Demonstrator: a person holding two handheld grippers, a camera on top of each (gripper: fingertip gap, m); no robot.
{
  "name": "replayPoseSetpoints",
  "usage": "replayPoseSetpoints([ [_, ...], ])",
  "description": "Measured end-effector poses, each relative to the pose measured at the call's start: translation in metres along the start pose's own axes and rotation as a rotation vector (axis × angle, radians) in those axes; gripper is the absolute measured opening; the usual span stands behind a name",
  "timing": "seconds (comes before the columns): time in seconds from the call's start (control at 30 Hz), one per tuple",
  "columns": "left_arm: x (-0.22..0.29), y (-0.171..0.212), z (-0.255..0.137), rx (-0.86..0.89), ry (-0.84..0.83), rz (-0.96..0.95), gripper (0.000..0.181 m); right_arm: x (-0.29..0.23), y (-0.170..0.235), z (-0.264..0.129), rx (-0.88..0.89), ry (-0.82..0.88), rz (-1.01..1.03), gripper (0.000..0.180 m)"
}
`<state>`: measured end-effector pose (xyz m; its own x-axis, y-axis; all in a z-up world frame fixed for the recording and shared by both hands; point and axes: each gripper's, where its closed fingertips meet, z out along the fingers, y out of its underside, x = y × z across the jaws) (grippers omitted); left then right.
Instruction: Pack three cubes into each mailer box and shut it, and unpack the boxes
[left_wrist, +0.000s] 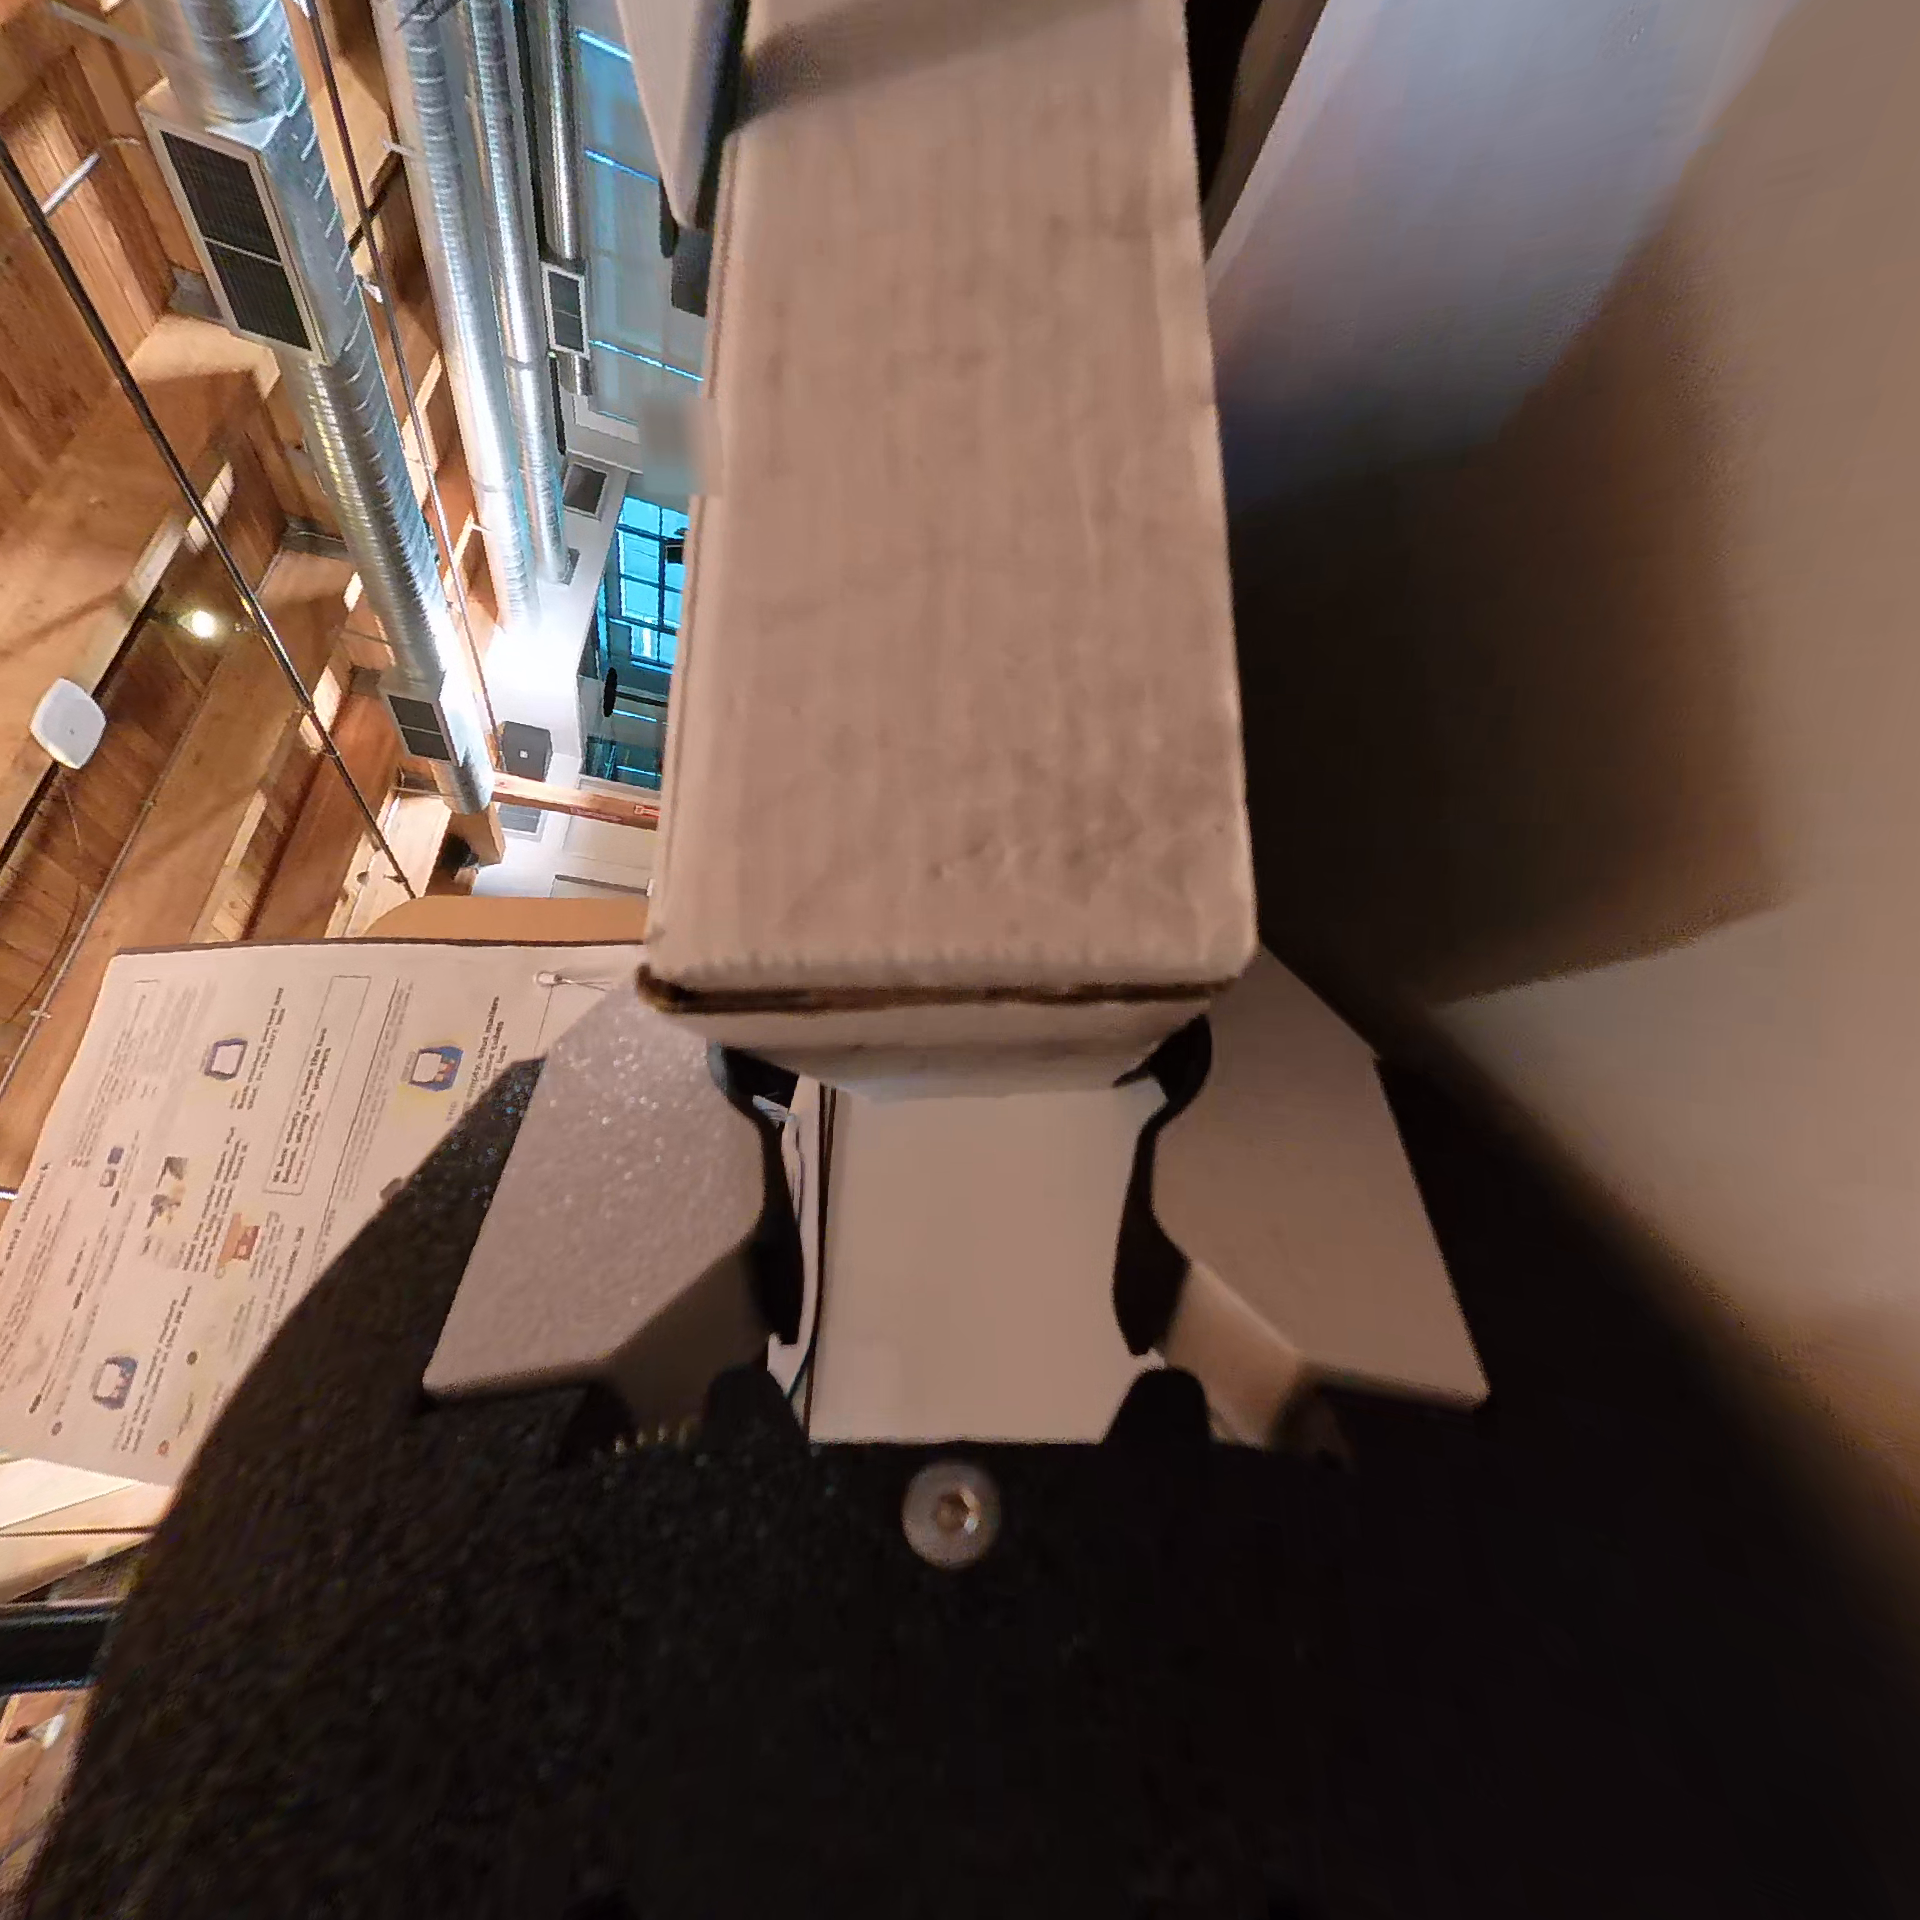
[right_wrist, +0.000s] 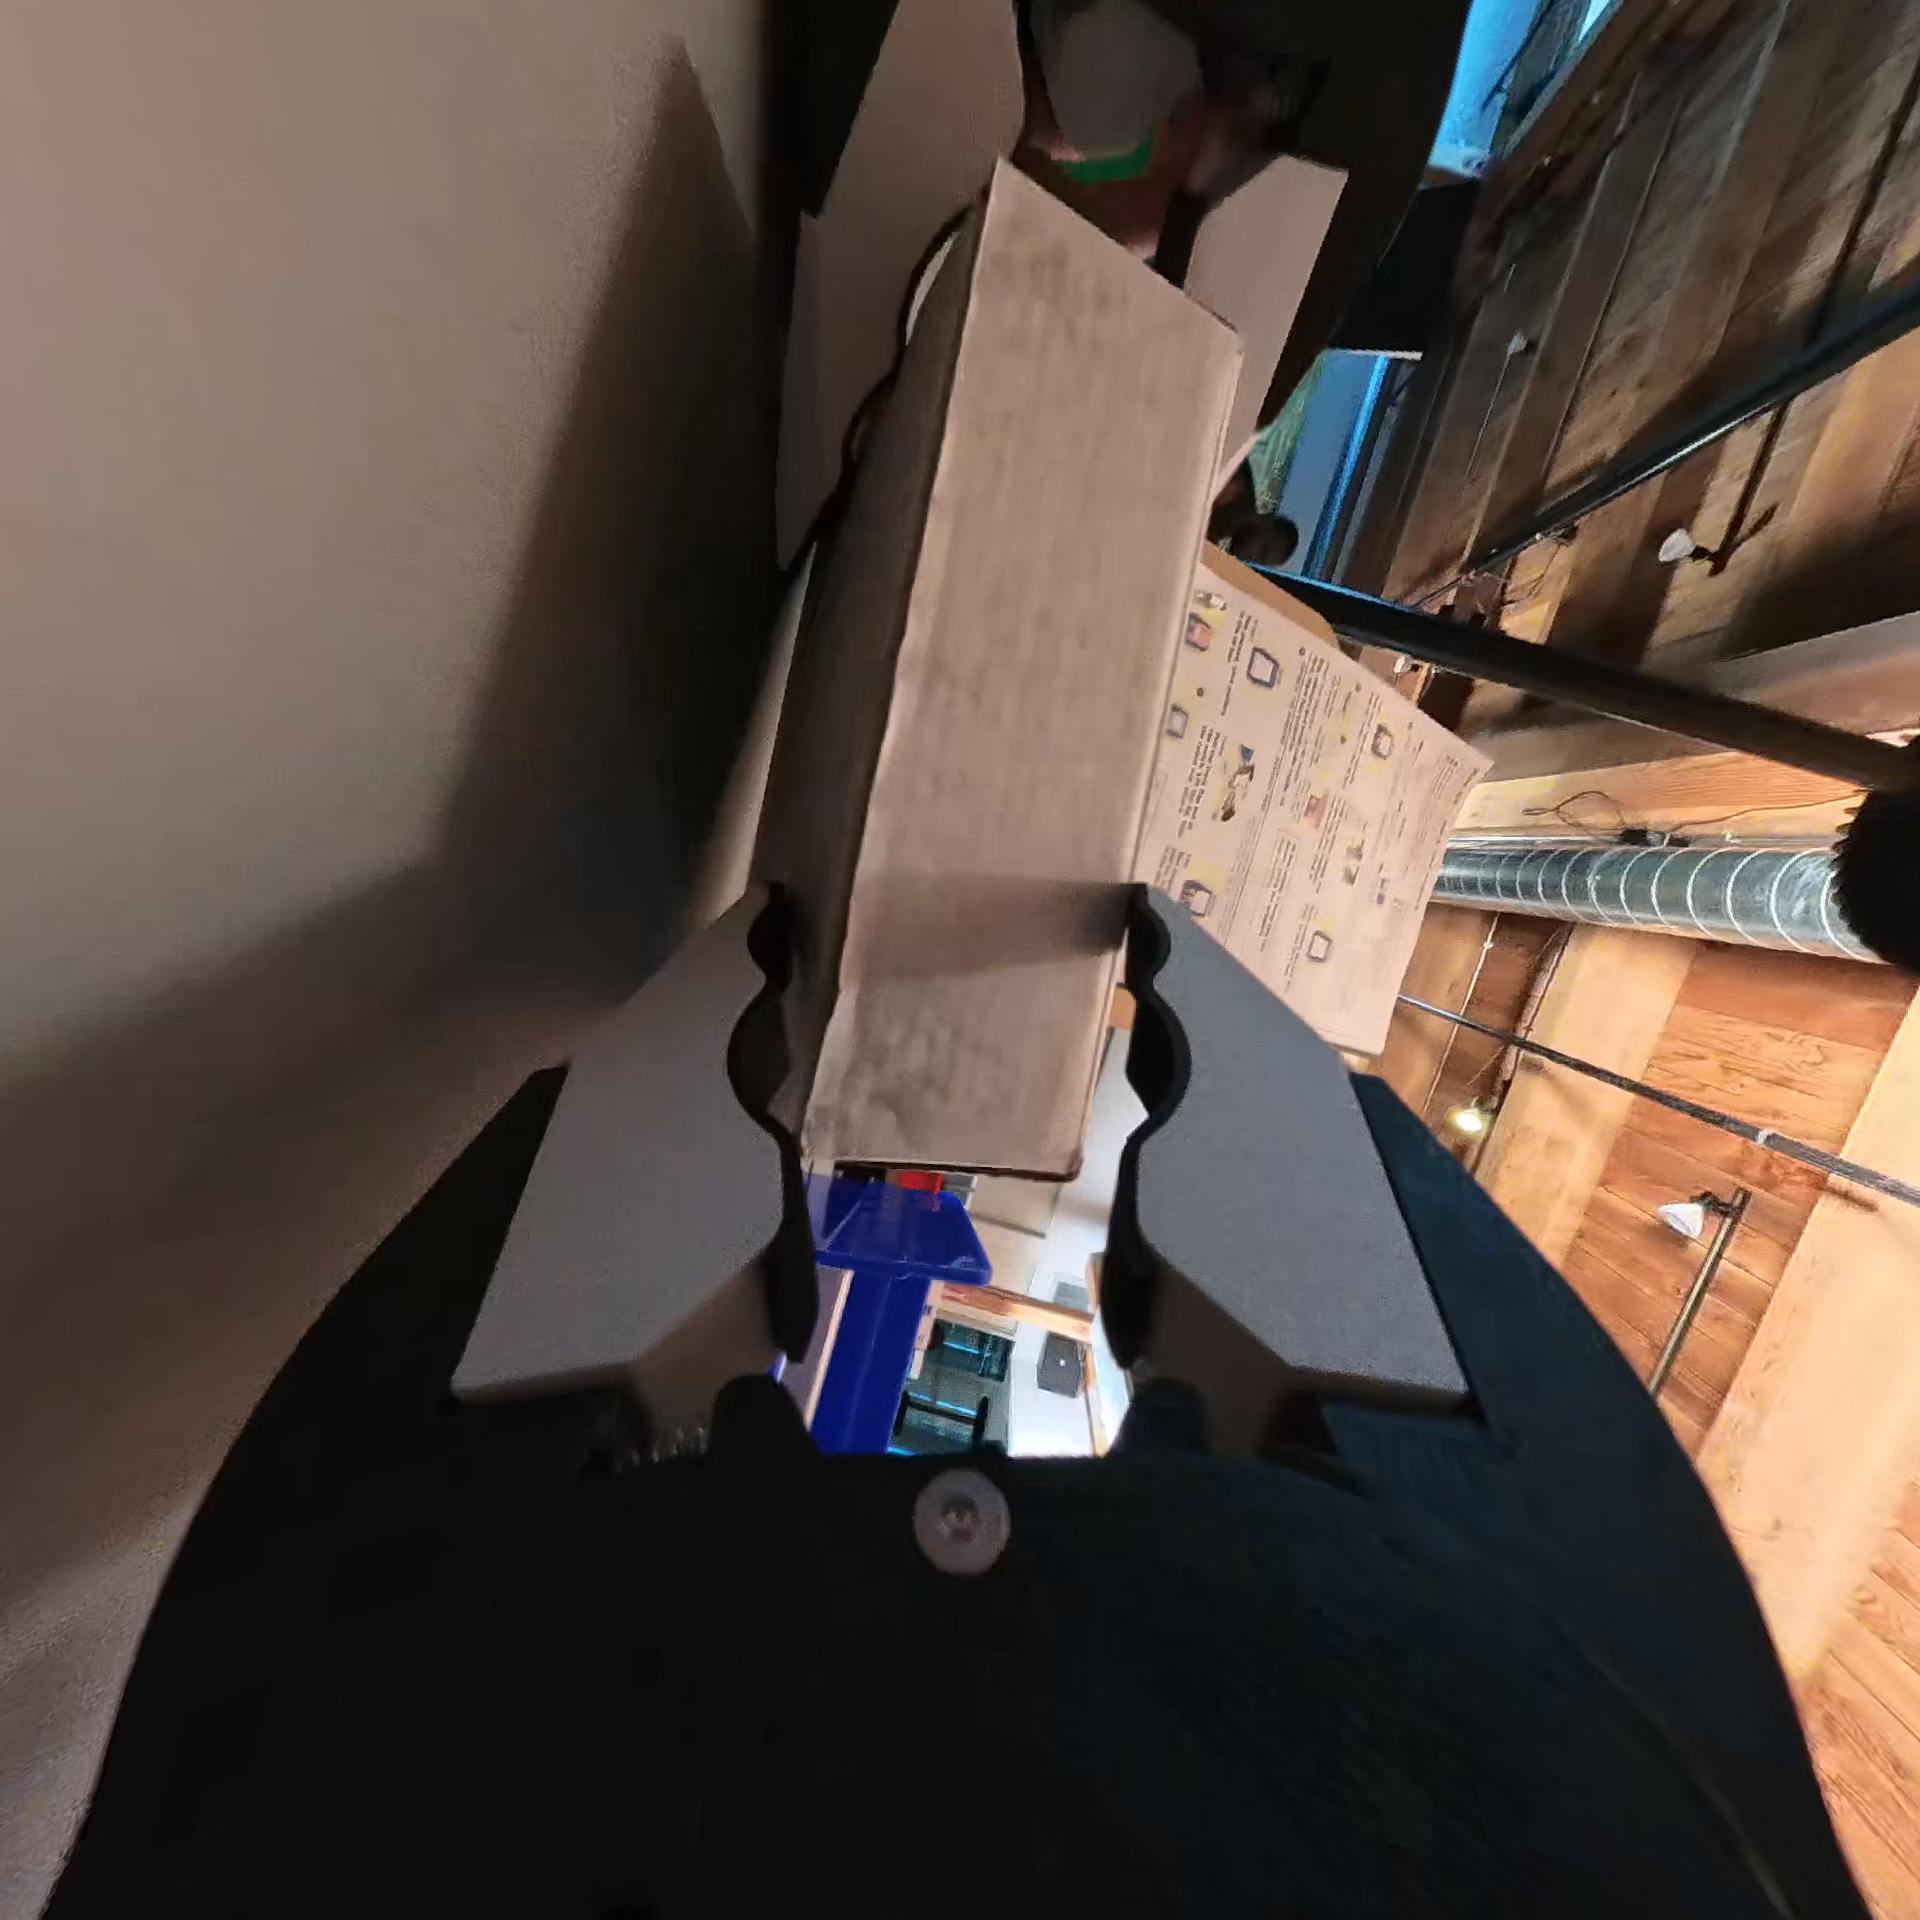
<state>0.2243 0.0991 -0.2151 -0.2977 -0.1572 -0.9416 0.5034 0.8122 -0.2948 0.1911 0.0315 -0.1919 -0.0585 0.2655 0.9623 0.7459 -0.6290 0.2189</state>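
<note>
Left wrist view: the left claw (left_wrist: 961, 1195) is clamped on one end of a closed white cardboard mailer box (left_wrist: 956, 582).

Right wrist view: the right claw (right_wrist: 951, 1122) straddles the box's (right_wrist: 1029, 727) other end, and only its left finger (right_wrist: 665, 1164) seems to touch it.

Printed sheet (left_wrist: 281, 1122): small text and little pictures, on a board left of the box.
Same sheet (right_wrist: 1309, 810): print blurred, right of the box.

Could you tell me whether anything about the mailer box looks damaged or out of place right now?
The mailer box looks scuffed, with a worn, dark-edged seam at its near end. Both cameras are tipped sideways, so the box seems tipped rather than flat.
</note>
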Motion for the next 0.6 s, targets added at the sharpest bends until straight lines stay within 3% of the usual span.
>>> replayPoseSetpoints([
  [0.3, 0.003, -0.001, 0.002, -0.08, 0.053, 0.009, 0.07, -0.01, 0.014, -0.021, -0.105, -0.135, 0.014, 0.058],
  [0.53, 0.003, 0.001, 0.001, -0.129, 0.096, -0.014, 0.07, -0.002, 0.007, -0.026, -0.093, -0.023, -0.084, 0.063],
  [0.6, 0.003, 0.001, 0.0, -0.149, 0.107, -0.019, 0.07, -0.003, 0.002, -0.026, -0.078, -0.011, -0.101, 0.053],
])
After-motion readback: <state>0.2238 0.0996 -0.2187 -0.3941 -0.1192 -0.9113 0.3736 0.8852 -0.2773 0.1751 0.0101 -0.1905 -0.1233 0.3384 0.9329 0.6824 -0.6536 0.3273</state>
